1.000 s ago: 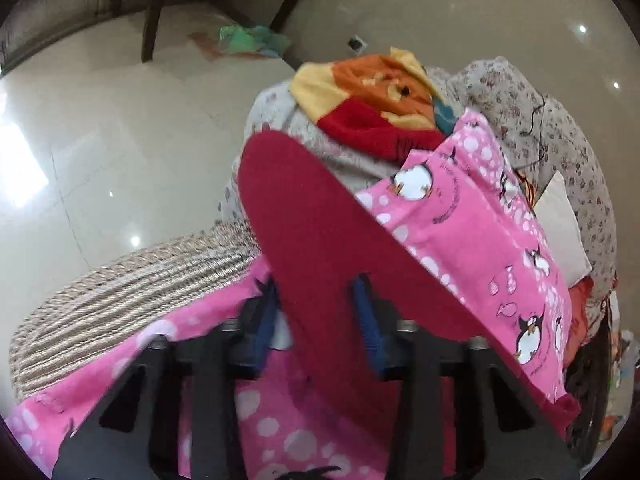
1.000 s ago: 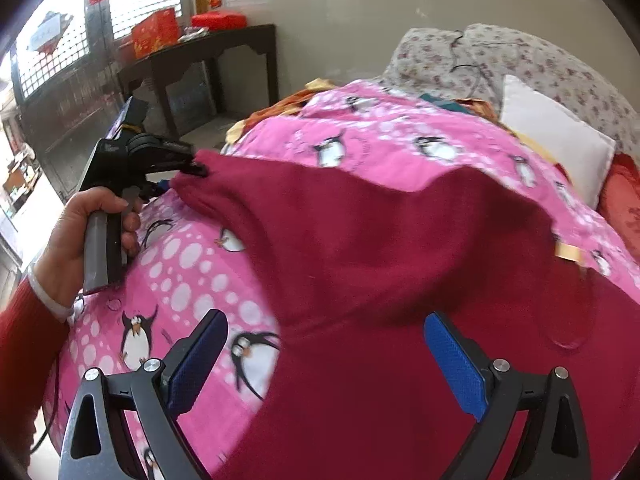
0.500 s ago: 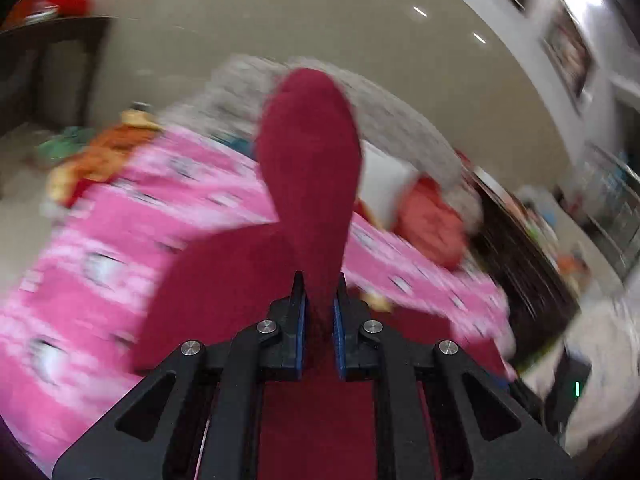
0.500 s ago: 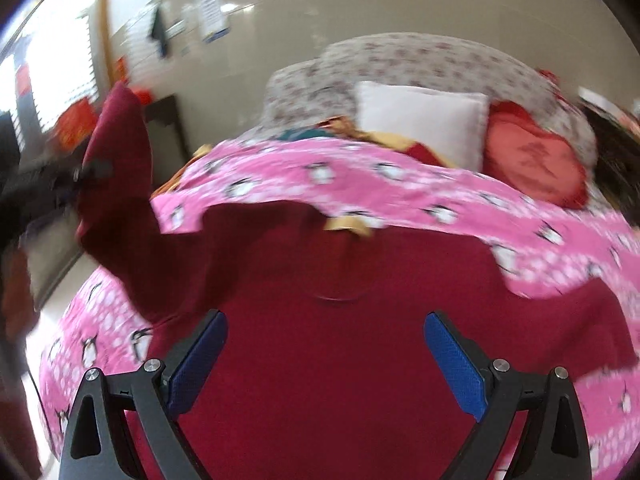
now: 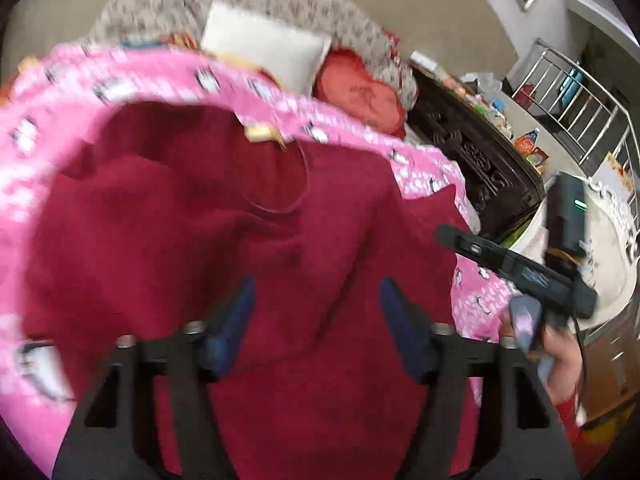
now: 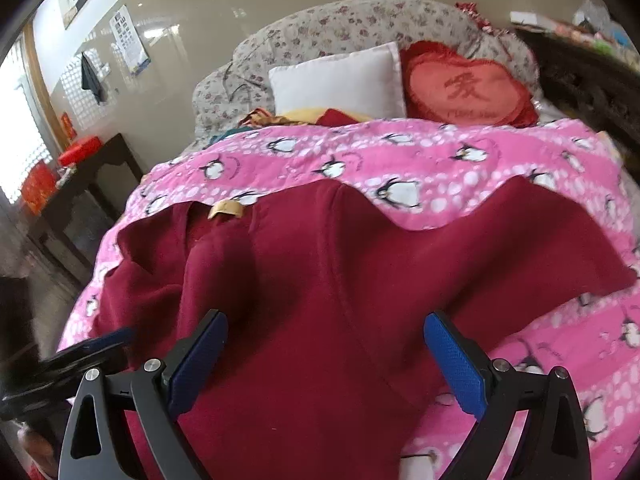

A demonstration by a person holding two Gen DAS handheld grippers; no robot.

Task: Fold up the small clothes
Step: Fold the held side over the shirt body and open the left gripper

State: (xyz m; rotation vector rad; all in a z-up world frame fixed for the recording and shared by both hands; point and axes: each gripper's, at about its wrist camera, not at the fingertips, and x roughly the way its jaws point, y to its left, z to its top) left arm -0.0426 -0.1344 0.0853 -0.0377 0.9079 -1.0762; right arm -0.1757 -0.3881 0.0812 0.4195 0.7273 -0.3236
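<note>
A dark red sweater lies spread on a pink penguin blanket covering a bed. Its neck, with a tan label, points toward the headboard. One sleeve stretches out flat to the right; the other sleeve is folded over onto the body. The left claw hovers above the sweater's middle, its blue pads apart and spreading wider, with nothing pinched between them; this view is blurred. The right claw is held wide above the sweater's lower half, also gripping nothing. In the left view, the right claw's black body and the hand holding it show at the right edge. At the head of the bed sit a white pillow and, just beside it, a red heart cushion against a floral headboard. A dark table stands left of the bed.
</note>
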